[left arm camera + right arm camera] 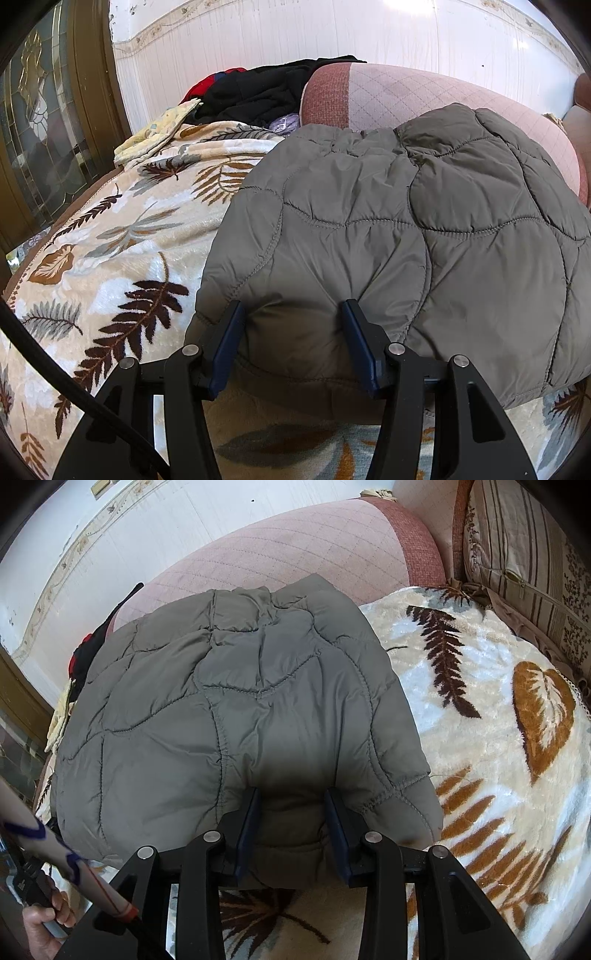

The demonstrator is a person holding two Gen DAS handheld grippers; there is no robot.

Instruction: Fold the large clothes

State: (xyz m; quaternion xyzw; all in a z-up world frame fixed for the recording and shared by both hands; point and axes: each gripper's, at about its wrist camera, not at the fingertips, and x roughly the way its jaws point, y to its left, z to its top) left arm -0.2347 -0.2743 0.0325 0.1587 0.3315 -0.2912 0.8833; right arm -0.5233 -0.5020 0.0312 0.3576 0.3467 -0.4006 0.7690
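Note:
A grey quilted jacket [424, 236] lies folded into a compact block on a leaf-patterned blanket [110, 258]. It also shows in the right wrist view [236, 709]. My left gripper [293, 314] is open, its jaws straddling the jacket's near left edge without pinching it. My right gripper [291, 797] is open, its jaws straddling the jacket's near right edge. Both sit low at the jacket's front hem.
A pink sofa backrest [424, 96] rises behind the jacket. A pile of black and red clothes [266, 88] and a yellow cloth [155, 133] lie at the far left. A striped cushion [524, 554] stands at the right. A glass door [40, 122] is on the left.

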